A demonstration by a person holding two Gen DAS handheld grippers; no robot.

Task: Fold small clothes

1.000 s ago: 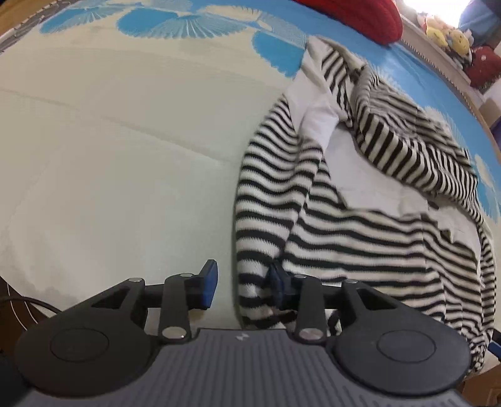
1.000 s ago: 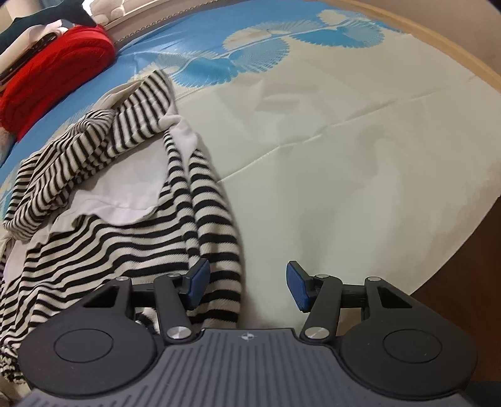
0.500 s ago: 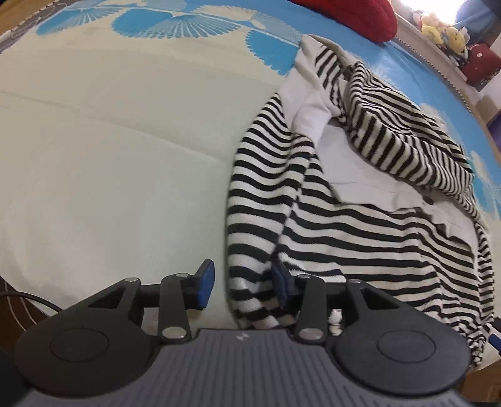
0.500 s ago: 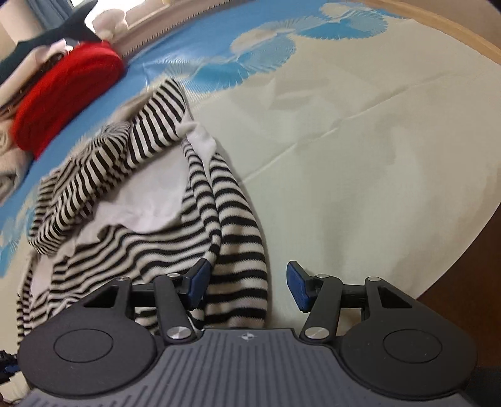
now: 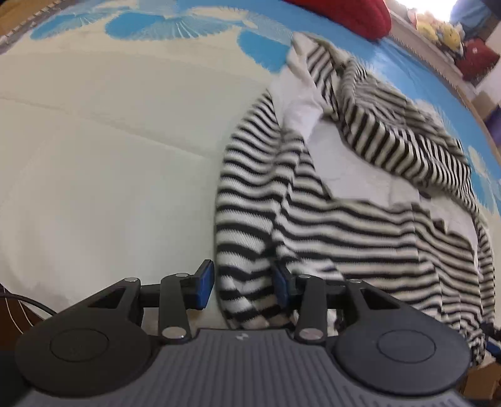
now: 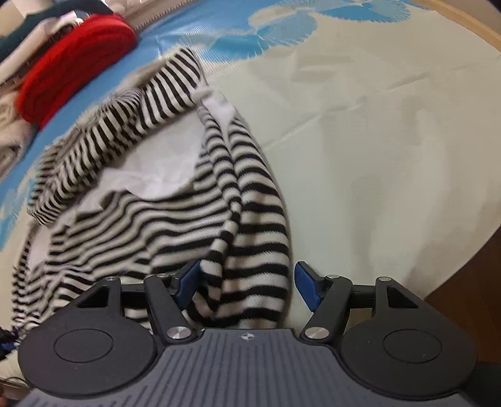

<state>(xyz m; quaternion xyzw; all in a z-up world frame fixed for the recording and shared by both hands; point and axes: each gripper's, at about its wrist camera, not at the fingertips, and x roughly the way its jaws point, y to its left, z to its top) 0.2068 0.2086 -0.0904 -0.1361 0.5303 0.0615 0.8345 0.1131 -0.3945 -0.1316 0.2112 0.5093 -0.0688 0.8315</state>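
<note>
A black-and-white striped garment (image 5: 344, 225) lies rumpled on the bed, its white lining showing and one striped part folded over the top. Its near left hem hangs between the blue pads of my left gripper (image 5: 243, 286), which stands open with a thin gap beside the left pad. In the right wrist view the same garment (image 6: 175, 225) fills the left half. Its near right hem sits between the jaws of my right gripper (image 6: 247, 285), which are opening; the right pad stands clear of the cloth.
The cream bed sheet (image 5: 109, 156) with blue fan prints spreads around the garment. A red cushion (image 6: 72, 62) and piled clothes lie at the far end, with plush toys (image 5: 438, 28) behind. The bed's edge and dark floor (image 6: 469, 297) are close on the right.
In both views the garment's near hem has slid from beside the jaws to between them. The right jaws have widened. The left jaws look barely wider.
</note>
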